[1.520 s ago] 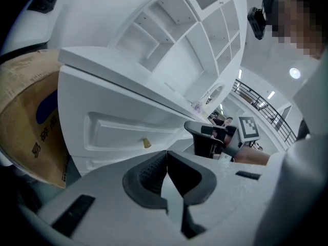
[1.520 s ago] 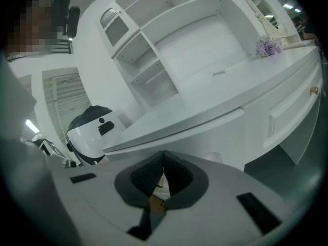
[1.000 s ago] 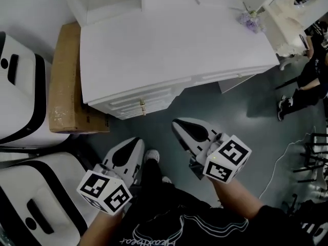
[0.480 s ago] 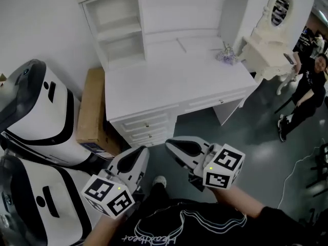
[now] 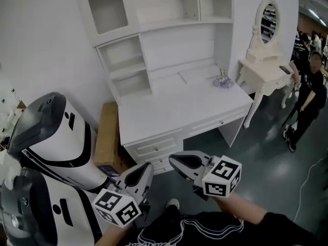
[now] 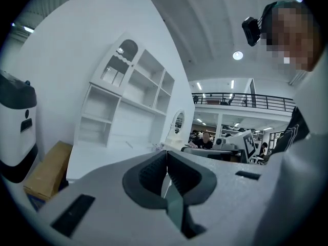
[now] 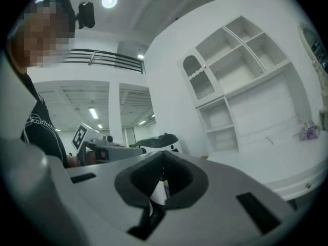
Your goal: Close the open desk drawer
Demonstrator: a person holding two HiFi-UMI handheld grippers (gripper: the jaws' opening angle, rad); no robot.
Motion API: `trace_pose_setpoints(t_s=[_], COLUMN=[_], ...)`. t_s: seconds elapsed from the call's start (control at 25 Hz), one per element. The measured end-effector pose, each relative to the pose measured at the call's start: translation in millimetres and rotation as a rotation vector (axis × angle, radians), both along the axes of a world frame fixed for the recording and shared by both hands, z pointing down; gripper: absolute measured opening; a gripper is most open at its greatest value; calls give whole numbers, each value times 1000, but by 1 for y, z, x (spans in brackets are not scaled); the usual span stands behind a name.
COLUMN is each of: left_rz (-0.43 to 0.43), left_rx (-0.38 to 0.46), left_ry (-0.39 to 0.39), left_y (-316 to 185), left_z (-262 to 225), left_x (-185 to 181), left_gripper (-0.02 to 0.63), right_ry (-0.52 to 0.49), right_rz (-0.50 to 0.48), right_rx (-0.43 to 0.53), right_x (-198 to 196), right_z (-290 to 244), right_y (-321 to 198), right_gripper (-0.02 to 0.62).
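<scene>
The white desk (image 5: 169,109) with a shelf unit on top stands ahead against the wall. Its small drawers (image 5: 154,150) are stacked under the left end, and a wide drawer front (image 5: 215,123) runs under the middle. From here all fronts look about flush; I cannot tell whether one stands out. My left gripper (image 5: 145,168) and right gripper (image 5: 175,161) are held low near my body, well short of the desk, both shut and empty. The left gripper view shows shut jaws (image 6: 166,160) before the desk (image 6: 102,158). The right gripper (image 7: 163,160) is also shut.
A white-and-black machine (image 5: 51,137) stands at the left, with a cardboard box (image 5: 108,135) between it and the desk. A purple flower sprig (image 5: 224,81) lies on the desktop. A white vanity table with an oval mirror (image 5: 261,68) and a person (image 5: 307,94) are at the right.
The head view has tilted up and pulled back, so the desk looks smaller and farther and its shelf unit shows. Both grippers stay low and shut.
</scene>
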State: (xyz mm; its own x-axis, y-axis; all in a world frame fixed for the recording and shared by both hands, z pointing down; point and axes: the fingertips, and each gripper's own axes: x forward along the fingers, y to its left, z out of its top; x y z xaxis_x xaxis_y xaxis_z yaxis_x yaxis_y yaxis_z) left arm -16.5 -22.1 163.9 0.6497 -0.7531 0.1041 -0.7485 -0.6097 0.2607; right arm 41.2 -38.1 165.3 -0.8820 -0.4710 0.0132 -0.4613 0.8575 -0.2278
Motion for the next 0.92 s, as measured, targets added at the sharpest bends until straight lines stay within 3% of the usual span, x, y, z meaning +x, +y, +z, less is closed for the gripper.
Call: trace_pose_setpoints(t_s=[0.56,0.92], left_rz=[-28,-32], left_rx=[11,33], left_ry=[42,18], left_y=[19,37], left_z=[5,13], left_x=[-9,6], left_gripper=[5,5], right_ry=[40,10], right_rz=[-6,32], right_rx=[-14,-23], right_x=[-11,6], right_z=[15,23], right_y=[24,34], right_gripper=[6,6])
